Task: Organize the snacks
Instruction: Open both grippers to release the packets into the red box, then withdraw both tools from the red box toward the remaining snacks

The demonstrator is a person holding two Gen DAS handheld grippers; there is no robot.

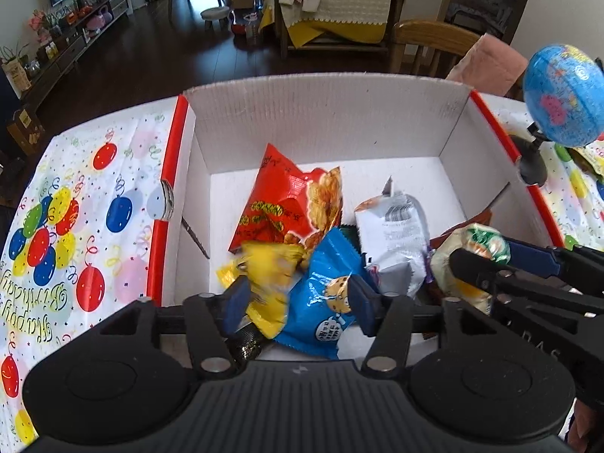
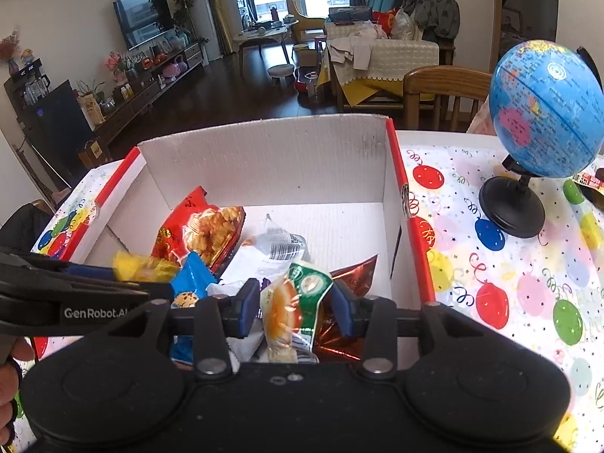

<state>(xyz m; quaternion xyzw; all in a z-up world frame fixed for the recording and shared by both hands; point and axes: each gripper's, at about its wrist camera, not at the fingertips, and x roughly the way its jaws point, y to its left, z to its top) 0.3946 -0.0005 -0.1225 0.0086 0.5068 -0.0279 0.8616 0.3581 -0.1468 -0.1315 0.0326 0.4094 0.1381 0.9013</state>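
A white cardboard box (image 1: 321,120) with red edges holds several snack packets: a red one (image 1: 287,204), a silver one (image 1: 396,234) and a blue cookie packet (image 1: 324,298). My left gripper (image 1: 298,300) hangs over the box's near side with its jaws open. A blurred yellow packet (image 1: 268,275) and the blue one lie loose between its fingers. My right gripper (image 2: 294,309) is shut on a green and orange packet (image 2: 298,294), held upright over a shiny red-brown wrapper (image 2: 355,271) in the box (image 2: 264,162).
The box sits on a table under a balloon-print birthday cloth (image 2: 490,264). A blue globe (image 2: 547,109) on a black stand stands right of the box. A wooden chair (image 2: 441,90) is behind the table. A hand (image 2: 9,389) shows at the lower left.
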